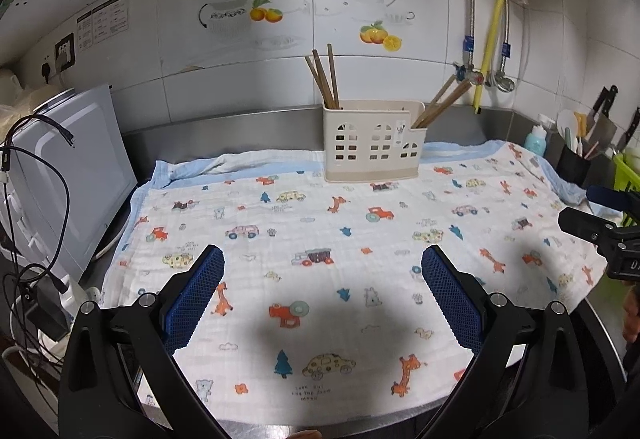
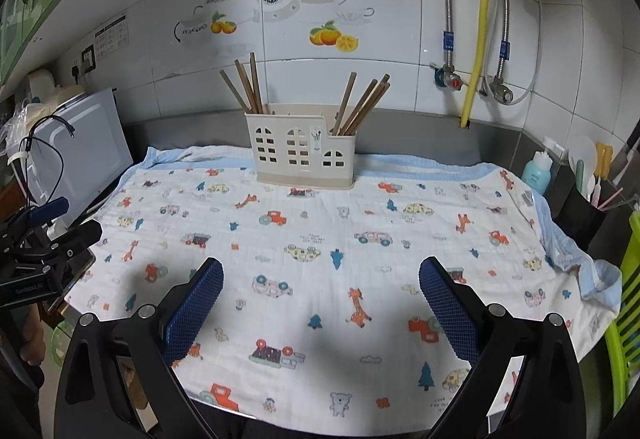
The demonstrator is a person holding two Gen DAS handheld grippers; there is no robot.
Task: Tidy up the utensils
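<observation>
Both our claws, left claw and right claw, hang released and empty. Chopsticks stand in the holder at the surface's rear: light, stiff, slippery; we judge mid-shaft the best hold.

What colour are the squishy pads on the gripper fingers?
Dark blue pads with a bumpy grid texture, seen best in the right wrist view.

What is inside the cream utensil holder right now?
The holder has brown chopsticks in its left end and its right end. Their lower ends are hidden by its walls; the middle's contents cannot be seen.
</observation>
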